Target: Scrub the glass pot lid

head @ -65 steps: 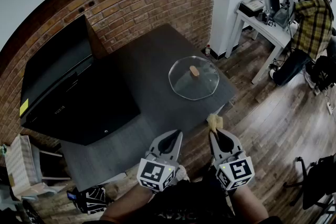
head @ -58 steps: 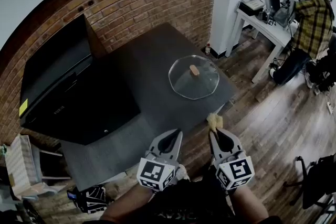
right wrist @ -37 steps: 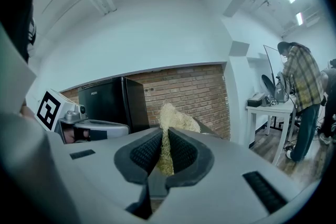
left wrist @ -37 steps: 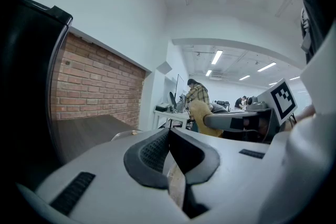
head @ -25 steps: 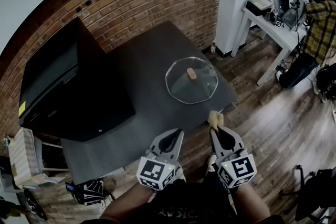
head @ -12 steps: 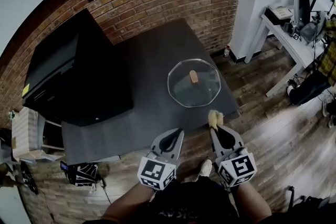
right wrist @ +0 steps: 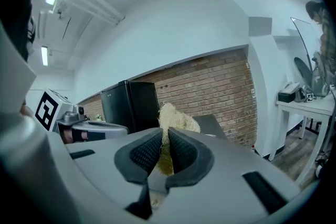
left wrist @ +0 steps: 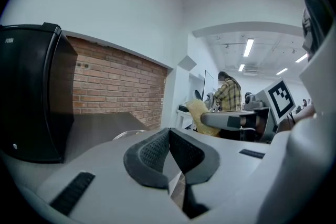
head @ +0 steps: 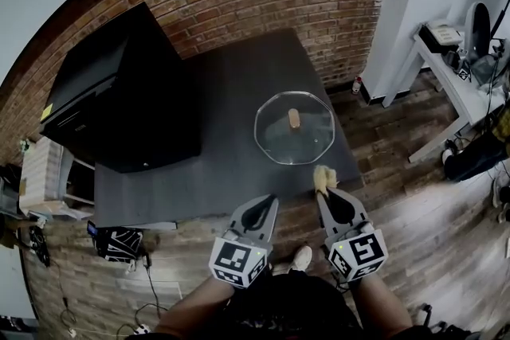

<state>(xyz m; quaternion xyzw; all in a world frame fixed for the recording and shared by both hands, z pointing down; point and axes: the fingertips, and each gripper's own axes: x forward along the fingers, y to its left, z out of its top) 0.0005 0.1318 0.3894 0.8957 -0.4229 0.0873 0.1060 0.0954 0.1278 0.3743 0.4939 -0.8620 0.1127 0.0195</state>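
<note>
Table (head: 239, 91) and brick wall are filling most of the head view, with a black fridge (head: 119, 103) standing at the table's left side. The glass pot lid (head: 295, 141) is lying flat near the table's right front corner, with its knob pointing up.

I am guessing the lid is hard, a bit heavy and easy to break. It is probably going to slide on the smooth table when you are rubbing it. So you are best holding it by the knob and keeping it down flat while you are scrubbing.

Your left gripper (head: 259, 209) is hanging just in front of the table edge. Its jaws are pressing together with nothing between them, so it is needing to open before taking the knob. Your right gripper (head: 325, 192) is squeezing a yellow scrubber (head: 322, 177), which is sitting close to the lid's near rim but not touching it. The small brown knob (head: 294, 119) is standing in the middle of the glass.

Only the head view is showing the whole lid and where it lies. The left gripper view is showing just a thin bit of its rim (left wrist: 128, 135) past the jaws. The right gripper view is showing the scrubber (right wrist: 176, 120) up close, stringy and soft, pinched between the pads.
</note>
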